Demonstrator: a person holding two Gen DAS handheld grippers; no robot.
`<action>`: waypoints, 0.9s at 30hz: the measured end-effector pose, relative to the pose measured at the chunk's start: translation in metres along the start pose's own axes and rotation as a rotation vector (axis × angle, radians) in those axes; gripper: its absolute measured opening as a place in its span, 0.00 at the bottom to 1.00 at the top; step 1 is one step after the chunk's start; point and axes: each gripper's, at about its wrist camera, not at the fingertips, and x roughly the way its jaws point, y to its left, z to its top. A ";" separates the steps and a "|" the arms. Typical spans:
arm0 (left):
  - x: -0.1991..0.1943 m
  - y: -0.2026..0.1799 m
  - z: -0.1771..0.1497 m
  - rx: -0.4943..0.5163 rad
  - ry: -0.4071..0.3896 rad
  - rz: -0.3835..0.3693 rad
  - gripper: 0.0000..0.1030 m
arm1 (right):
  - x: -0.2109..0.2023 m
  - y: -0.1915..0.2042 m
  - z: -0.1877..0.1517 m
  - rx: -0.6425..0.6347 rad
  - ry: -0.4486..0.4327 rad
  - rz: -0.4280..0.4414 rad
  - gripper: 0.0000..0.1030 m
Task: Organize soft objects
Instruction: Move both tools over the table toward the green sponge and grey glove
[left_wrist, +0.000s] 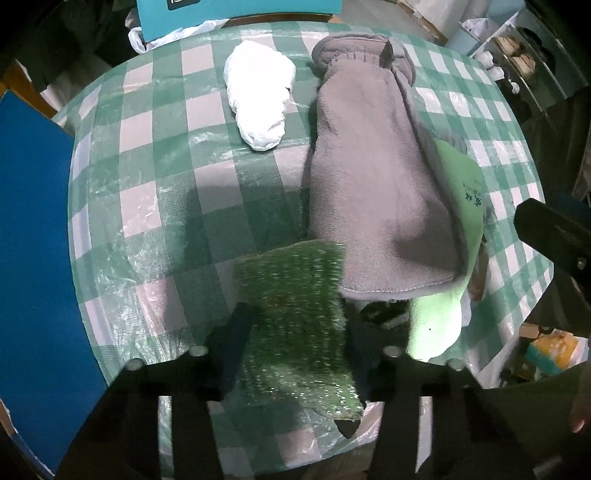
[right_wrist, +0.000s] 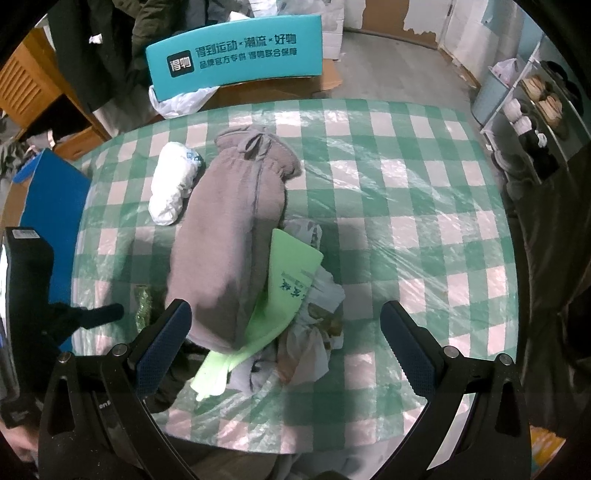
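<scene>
On the checked table (right_wrist: 406, 206) lie one grey fleece pouch (right_wrist: 229, 236), one white bundle (left_wrist: 258, 96) and one light-green cloth (right_wrist: 291, 273). Left gripper (left_wrist: 295, 332) pinches one green scouring pad (left_wrist: 295, 295); right gripper (right_wrist: 284, 347) gapes wide, empty.

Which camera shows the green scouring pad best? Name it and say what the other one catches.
The left wrist view. There the green scouring pad fills the centre, pinched between the fingers of the left hand-held gripper. The right wrist view shows only a thin sliver of it beside the grey fleece pouch, near the left edge.

Left claw (left_wrist: 295, 332) clamped, right claw (right_wrist: 284, 332) agape.
</scene>
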 end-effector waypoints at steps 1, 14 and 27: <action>0.000 0.001 0.000 -0.001 0.002 -0.002 0.36 | 0.001 0.001 0.001 -0.002 0.001 0.001 0.98; -0.018 0.046 0.002 -0.033 -0.027 -0.025 0.14 | 0.023 0.022 0.019 -0.030 0.024 -0.006 0.98; -0.036 0.089 0.017 -0.081 -0.076 -0.016 0.14 | 0.062 0.030 0.056 -0.001 0.052 -0.021 0.98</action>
